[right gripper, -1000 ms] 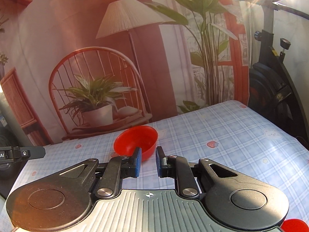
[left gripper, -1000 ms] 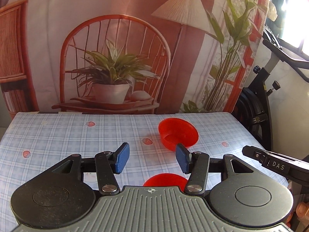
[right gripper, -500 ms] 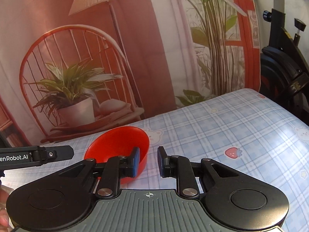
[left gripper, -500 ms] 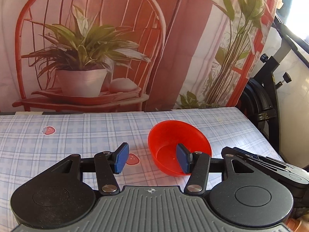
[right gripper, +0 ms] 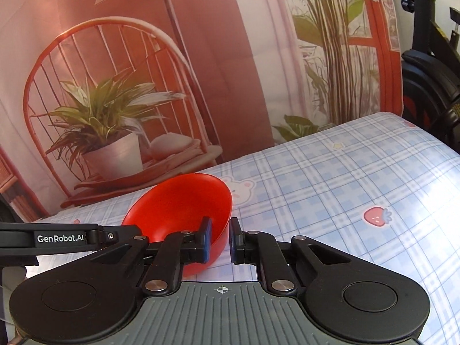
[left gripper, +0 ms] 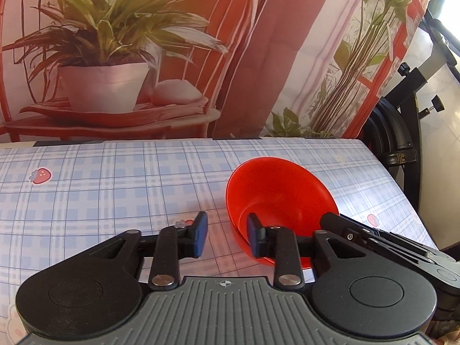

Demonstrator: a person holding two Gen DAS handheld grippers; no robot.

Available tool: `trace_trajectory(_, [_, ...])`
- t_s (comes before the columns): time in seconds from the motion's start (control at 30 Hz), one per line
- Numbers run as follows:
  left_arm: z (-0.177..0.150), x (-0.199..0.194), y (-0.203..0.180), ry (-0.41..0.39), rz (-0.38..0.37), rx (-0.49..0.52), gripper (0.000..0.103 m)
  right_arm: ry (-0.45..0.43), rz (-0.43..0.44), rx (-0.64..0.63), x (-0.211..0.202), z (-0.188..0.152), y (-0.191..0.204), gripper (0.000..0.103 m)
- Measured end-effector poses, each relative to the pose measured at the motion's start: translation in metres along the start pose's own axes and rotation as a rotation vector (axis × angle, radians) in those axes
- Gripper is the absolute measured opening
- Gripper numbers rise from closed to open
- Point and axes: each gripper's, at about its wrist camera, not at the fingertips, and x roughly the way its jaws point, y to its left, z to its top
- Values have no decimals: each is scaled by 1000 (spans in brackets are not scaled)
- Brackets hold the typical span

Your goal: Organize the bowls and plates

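Observation:
A red bowl (left gripper: 276, 192) sits upright on the plaid tablecloth (left gripper: 115, 187). My left gripper (left gripper: 225, 237) is open; its right finger is inside the bowl over the near-left rim and its left finger is outside on the cloth. In the right wrist view the same bowl (right gripper: 178, 201) sits just ahead. My right gripper (right gripper: 220, 237) stands narrowly open astride the bowl's near-right rim, left finger inside, right finger outside. I cannot tell whether its pads touch the wall.
The printed backdrop (left gripper: 143, 57) hangs right behind the table's far edge. A black exercise bike (left gripper: 408, 132) stands off the right edge. The other gripper's black body (left gripper: 388, 241) lies close beside the bowl; the left one (right gripper: 57, 238) shows in the right wrist view.
Both grippers have moved forward to the bowl, each now with one finger inside its rim. A second red dish seen low a second ago is out of view.

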Motion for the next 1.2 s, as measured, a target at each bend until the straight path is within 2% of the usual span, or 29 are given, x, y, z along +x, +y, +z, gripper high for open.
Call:
trace_trajectory(0.03, [-1,0,0,3,-15,1,16,1,3,4,-1,0,1,9])
trace_trajectory(0.07, [-2,-1,-1,3,-24,7,15,-1,-1,7,-4,0,2,9])
trace_trajectory(0.27, [-2,-23,-4,-22,-37,28,15,-7,6,26,-22,-2,9,9])
trace_trajectory(0.47, [-7,-67,-15,-56,-33,67,15,-49,37,35,-63,-1,25,9])
trace_trajectory(0.8, [-40,-143,-22,-86,-31,77,15,-65,89,28,-129,-23,50,9])
trace_trajectory(0.97, [-62,-160,-21,-59,-10,76,15,-35,100,16,-145,-43,55,9])
trace_trajectory(1.2, [-88,-162,-10,-9,-15,20,15,17,99,13,-151,-68,58,9])
